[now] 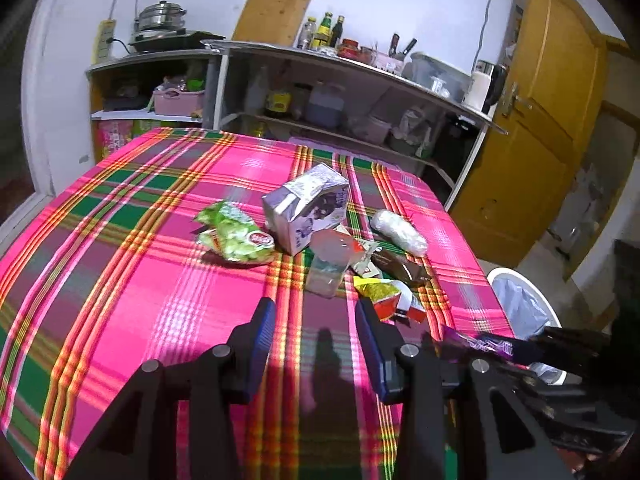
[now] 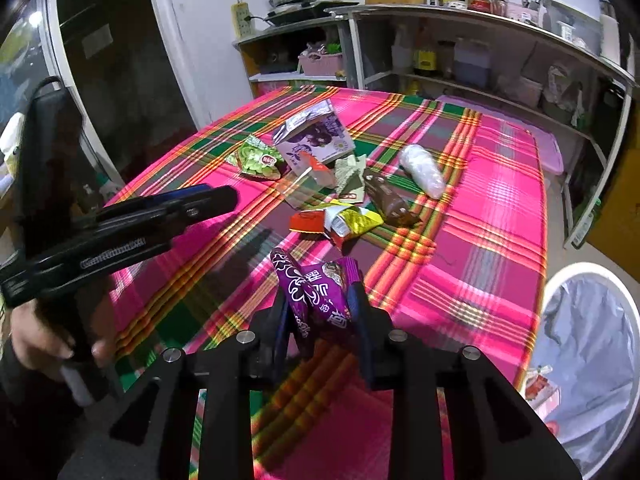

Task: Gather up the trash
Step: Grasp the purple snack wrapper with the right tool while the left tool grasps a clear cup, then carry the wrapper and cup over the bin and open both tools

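Note:
Trash lies on the plaid tablecloth (image 1: 120,272): a green snack bag (image 1: 236,236), a purple milk carton (image 1: 308,208), a clear plastic cup (image 1: 328,268), a yellow-red wrapper (image 1: 384,294), a brown wrapper (image 1: 400,266) and a white plastic roll (image 1: 400,232). My left gripper (image 1: 316,316) is open and empty, just short of the cup. My right gripper (image 2: 322,300) is shut on a purple wrapper (image 2: 316,288), held above the table's near edge. The wrapper also shows in the left wrist view (image 1: 480,344). The left gripper shows in the right wrist view (image 2: 208,200).
A white trash bin (image 2: 592,344) lined with a grey bag stands on the floor at the table's right, with some trash inside. Metal shelves (image 1: 340,92) with bottles and pots stand behind the table. A yellow door (image 1: 532,120) is at the right.

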The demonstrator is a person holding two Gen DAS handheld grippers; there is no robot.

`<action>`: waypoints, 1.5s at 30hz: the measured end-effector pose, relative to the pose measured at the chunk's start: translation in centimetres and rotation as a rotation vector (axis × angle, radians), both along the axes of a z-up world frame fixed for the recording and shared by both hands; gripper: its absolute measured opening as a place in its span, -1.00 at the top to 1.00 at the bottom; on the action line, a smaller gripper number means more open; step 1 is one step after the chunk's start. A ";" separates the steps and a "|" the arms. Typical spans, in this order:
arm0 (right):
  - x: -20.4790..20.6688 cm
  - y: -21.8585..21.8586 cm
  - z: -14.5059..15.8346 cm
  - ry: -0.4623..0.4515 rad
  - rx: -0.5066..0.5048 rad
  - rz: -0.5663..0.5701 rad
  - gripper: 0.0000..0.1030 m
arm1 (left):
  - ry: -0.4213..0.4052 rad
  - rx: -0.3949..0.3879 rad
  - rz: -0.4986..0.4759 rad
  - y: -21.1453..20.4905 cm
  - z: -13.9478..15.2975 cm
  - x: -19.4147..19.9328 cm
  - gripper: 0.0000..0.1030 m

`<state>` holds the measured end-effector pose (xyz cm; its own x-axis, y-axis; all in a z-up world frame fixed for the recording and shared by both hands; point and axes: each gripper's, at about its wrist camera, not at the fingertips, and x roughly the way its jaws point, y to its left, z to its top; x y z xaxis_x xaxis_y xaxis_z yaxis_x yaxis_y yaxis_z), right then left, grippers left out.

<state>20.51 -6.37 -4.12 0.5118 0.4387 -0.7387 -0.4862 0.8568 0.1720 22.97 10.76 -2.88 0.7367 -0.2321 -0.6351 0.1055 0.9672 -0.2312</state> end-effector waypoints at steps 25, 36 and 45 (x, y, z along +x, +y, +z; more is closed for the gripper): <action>-1.3 -8.0 1.2 -0.031 0.044 -0.177 0.44 | 0.084 0.053 -0.055 -3.4 -1.5 4.4 0.50; -4.2 -12.5 2.1 -0.048 0.047 -0.297 0.44 | -0.016 0.023 -0.120 -6.1 2.6 -1.8 0.50; -6.0 -16.1 2.6 -0.057 0.055 -0.382 0.44 | -0.030 0.006 -0.257 -12.3 3.6 -3.9 0.50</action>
